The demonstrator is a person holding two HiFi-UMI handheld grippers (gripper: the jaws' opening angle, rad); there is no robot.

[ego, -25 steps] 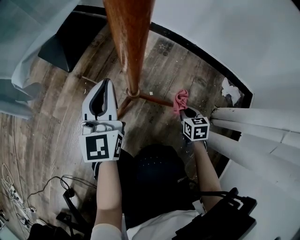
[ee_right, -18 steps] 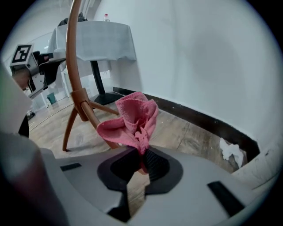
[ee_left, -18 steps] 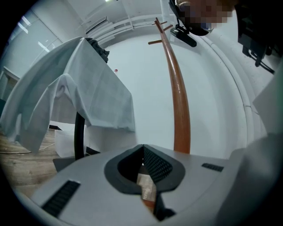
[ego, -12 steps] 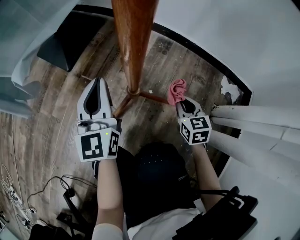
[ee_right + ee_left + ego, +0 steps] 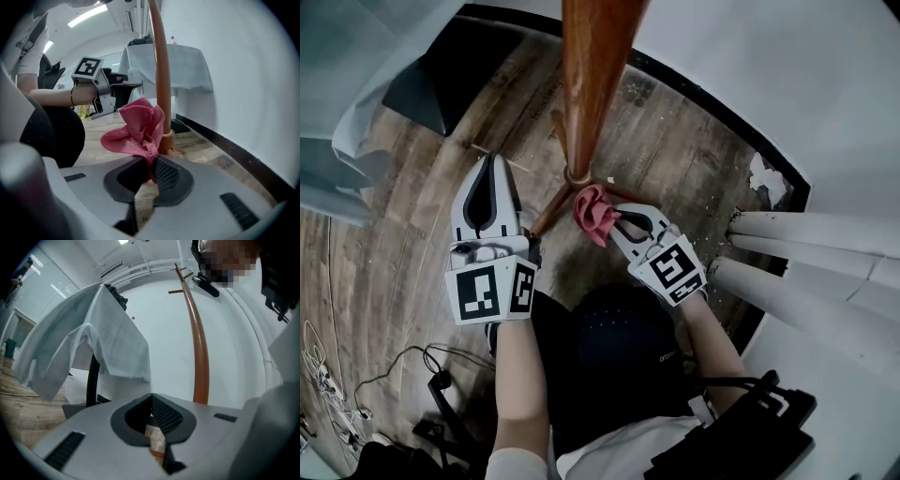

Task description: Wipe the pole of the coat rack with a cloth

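The right gripper (image 5: pixel 616 221) has its jaws closed on a pink cloth (image 5: pixel 592 212), which bunches up in loose folds past the tips. The cloth sits low, just beside the foot of the pole (image 5: pixel 592 84), by the collar (image 5: pixel 165 141) where the legs spread out; whether it touches the wood cannot be told. The left gripper (image 5: pixel 492 161) hangs on the other side of the pole, near it but apart, its jaws together with nothing between them. The pole is brown wood and rises from a plank floor (image 5: pixel 412 225). A white wall (image 5: pixel 750 66) stands just behind, pale pipes (image 5: pixel 811 239) lie at the right, and a white sheet (image 5: pixel 93 343) drapes a stand at the left.
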